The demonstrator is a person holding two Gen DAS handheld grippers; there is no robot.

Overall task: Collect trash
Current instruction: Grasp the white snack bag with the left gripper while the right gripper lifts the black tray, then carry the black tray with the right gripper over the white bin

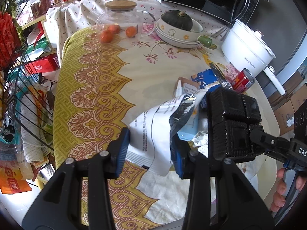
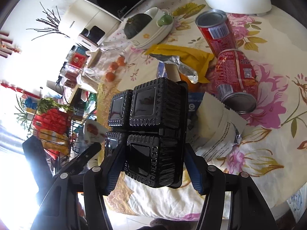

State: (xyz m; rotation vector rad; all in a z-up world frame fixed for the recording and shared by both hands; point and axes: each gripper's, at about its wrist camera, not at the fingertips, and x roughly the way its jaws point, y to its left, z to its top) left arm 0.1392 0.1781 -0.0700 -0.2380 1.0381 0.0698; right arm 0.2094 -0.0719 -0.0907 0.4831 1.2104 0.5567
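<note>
Your right gripper (image 2: 153, 164) has its blue pads closed against a black, ribbed, four-compartment plastic tray (image 2: 151, 126), held upright above the floral tablecloth (image 2: 268, 153). Your left gripper (image 1: 147, 151) is clamped on the rim of a white foil-lined bag (image 1: 153, 126) with cartons inside, just beside two red cans (image 2: 230, 61).

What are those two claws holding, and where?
Right gripper holds the black plastic tray across its near end. Left gripper pinches the white bag by its opening's edge.
</note>
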